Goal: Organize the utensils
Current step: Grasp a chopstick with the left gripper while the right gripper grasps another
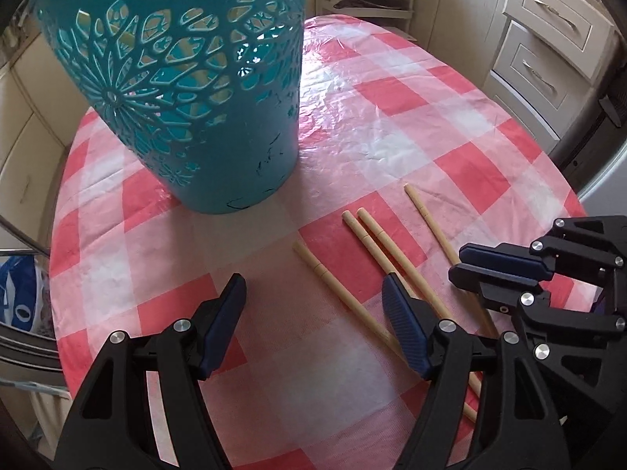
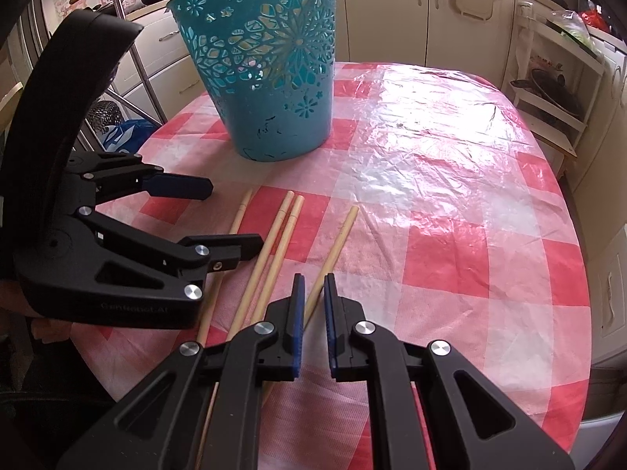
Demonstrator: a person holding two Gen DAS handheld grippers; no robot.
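Cabinets (image 2: 376,11) line the far wall beyond my table (image 2: 450,164), and a metal rack (image 2: 129,58) stands off its left edge with a blue bag (image 2: 121,133) at its foot. On the left part of the red-and-white checked plastic cloth sits the teal basket (image 2: 270,78), upright, its wall cut through with flower-shaped holes and scuffed dark near the base. Nothing stands between it and my tongs.

My left gripper (image 1: 313,293) hovers low over the near edge, fingers spread wide, blue ribbed pads (image 1: 403,333) facing each other with nothing between them. Its right finger covers part of the paired sticks.

Four wooden chopsticks (image 2: 290,227) lie flat in front of the basket, pale, slender and round-ended, fanned slightly: one alone on the left, two touching side by side in the middle, one alone on the right.

My right gripper (image 2: 313,293) reaches in low from the near right. Its fingers are drawn nearly together around the rightmost chopstick (image 2: 341,243), which runs between the pads. From the left camera they look pressed close, but I cannot tell if they truly pinch it yet.

White drawers (image 1: 548,39) with metal handles stand to the right of the table.
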